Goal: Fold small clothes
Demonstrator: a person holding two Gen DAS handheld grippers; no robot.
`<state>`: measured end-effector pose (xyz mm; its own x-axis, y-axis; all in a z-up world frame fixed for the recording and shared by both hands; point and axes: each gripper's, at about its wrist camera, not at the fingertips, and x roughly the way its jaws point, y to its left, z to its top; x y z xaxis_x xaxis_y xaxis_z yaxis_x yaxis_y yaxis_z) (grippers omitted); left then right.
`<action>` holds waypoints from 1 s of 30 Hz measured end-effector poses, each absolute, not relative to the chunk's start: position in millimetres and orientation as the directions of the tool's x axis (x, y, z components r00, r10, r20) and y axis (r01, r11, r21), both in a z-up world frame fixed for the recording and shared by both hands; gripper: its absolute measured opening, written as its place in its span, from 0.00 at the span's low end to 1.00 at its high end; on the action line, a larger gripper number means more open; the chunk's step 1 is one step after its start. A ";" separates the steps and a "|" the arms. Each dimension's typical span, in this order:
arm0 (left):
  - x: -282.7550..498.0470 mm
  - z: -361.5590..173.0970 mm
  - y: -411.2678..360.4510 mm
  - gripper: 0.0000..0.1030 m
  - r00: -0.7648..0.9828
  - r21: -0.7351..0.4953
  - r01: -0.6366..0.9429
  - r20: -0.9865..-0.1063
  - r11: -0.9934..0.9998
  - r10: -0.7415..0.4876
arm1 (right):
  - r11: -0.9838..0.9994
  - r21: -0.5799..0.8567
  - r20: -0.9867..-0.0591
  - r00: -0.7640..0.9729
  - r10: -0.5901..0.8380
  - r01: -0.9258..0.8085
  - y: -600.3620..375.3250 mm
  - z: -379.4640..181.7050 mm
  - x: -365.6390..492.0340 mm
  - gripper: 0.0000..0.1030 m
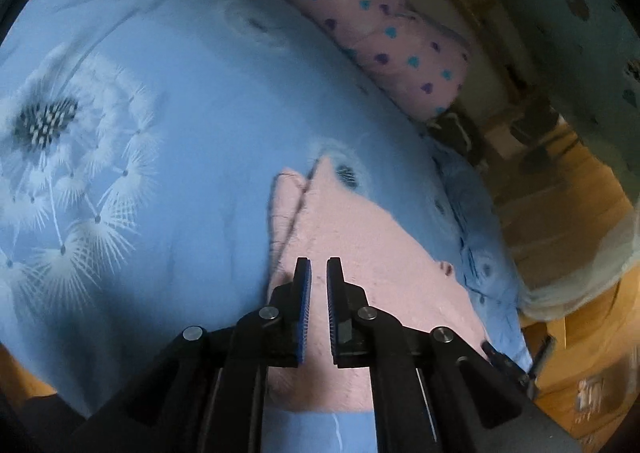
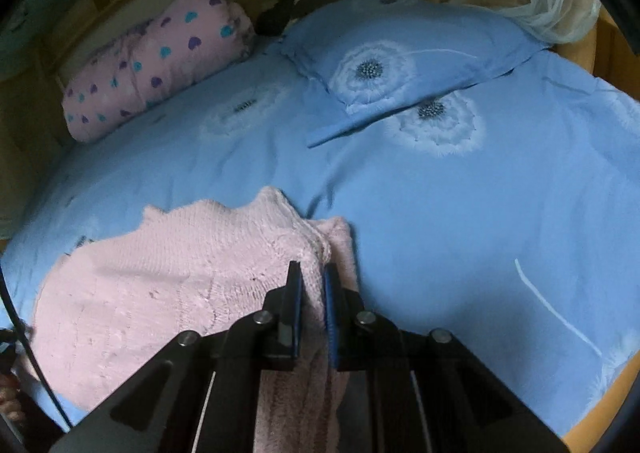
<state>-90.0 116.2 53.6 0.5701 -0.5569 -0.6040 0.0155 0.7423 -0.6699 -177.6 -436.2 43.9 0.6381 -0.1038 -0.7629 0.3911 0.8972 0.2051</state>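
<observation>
The pink sweater [image 2: 168, 285] is lying mostly spread on the bed [image 2: 440, 213], folding barely begun: the right claw [image 2: 313, 273] is pinching its 3 o'clock edge, while the left claw [image 1: 319, 267] is hovering closed, empty.

Both wrist cameras look steeply down, close, sharing the bed [image 1: 180, 133].

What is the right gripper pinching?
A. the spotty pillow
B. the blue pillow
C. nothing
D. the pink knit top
D: the right gripper is shut on a bunched fold of the pink knit top, which lies on the blue bed.
</observation>
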 end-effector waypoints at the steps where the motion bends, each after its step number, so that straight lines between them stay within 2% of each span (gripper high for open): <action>1: -92.3 59.7 113.1 0.00 0.569 -0.648 0.040 -0.611 0.760 -0.550 | 0.892 0.218 -0.760 0.642 -0.100 0.397 -438.5 43.7 -179.5 0.10; 5: -97.1 64.1 104.2 0.00 0.568 -0.588 0.091 -0.632 0.804 -0.527 | 0.823 0.378 -0.709 0.704 -0.036 0.424 -459.6 46.6 -195.1 0.10; 9: -89.3 45.8 94.8 0.00 0.492 -0.570 0.068 -0.694 0.819 -0.525 | 0.853 0.300 -0.744 0.664 -0.071 0.427 -458.2 38.9 -192.5 0.10; 12: -90.0 37.7 90.5 0.00 0.462 -0.559 0.067 -0.717 0.826 -0.522 | 0.834 0.337 -0.724 0.686 -0.067 0.437 -464.1 45.2 -203.2 0.10; 15: -96.8 41.2 90.5 0.00 0.471 -0.543 0.101 -0.712 0.834 -0.520 | 0.826 0.355 -0.690 0.719 -0.084 0.437 -462.3 59.1 -213.8 0.10; 19: -98.2 39.4 101.6 0.00 0.469 -0.590 0.083 -0.688 0.803 -0.554 | 0.833 0.345 -0.671 0.734 -0.104 0.433 -458.1 64.9 -212.5 0.10; 23: -98.4 39.9 112.9 0.00 0.464 -0.623 0.057 -0.676 0.780 -0.573 | 0.840 0.294 -0.745 0.660 -0.097 0.456 -457.0 34.0 -192.7 0.10; 26: -104.7 45.6 123.0 0.01 0.485 -0.628 0.058 -0.662 0.776 -0.572 | 0.827 0.312 -0.753 0.652 -0.085 0.467 -460.7 16.4 -193.6 0.12; 27: -108.2 47.3 128.0 0.07 0.495 -0.638 0.057 -0.650 0.768 -0.577 | 0.817 0.332 -0.754 0.653 -0.071 0.471 -463.6 17.4 -193.4 0.15; 28: -111.0 48.6 130.5 0.09 0.503 -0.648 0.061 -0.637 0.759 -0.584 | 0.814 0.341 -0.757 0.650 -0.059 0.470 -465.1 17.3 -192.7 0.17; 30: -112.2 51.9 128.3 0.10 0.506 -0.659 0.079 -0.620 0.748 -0.600 | 0.820 0.340 -0.768 0.639 -0.039 0.459 -465.5 19.4 -190.8 0.31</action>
